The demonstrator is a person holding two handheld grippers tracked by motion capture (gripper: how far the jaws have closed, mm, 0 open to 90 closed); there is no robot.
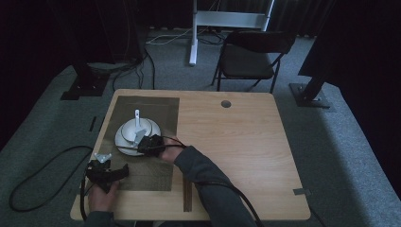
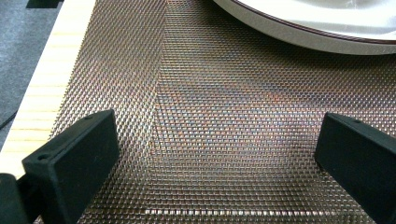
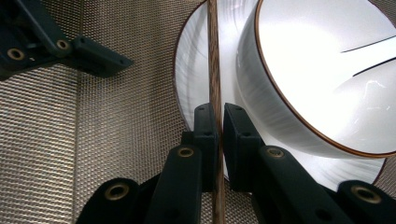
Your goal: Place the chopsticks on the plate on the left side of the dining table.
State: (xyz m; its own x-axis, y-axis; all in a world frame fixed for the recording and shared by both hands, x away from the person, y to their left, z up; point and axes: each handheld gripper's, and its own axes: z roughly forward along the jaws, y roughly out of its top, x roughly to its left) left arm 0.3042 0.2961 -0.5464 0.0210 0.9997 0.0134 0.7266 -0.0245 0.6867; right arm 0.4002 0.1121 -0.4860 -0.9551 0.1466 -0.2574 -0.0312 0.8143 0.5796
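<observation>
A white bowl with a thin brown rim sits on a white plate, on a woven brown placemat. A white spoon rests in the bowl. My right gripper hovers at the plate's near right edge, shut on a thin wooden stick that runs straight out past the plate's rim. My left gripper is low over the placemat near its front left corner, open, with nothing between its jaws. It also shows in the right gripper view.
A dark brown strip lies on the wooden table beside the placemat's right edge. A round hole is near the table's far edge. A folding chair stands behind the table. A black cable loops on the floor at left.
</observation>
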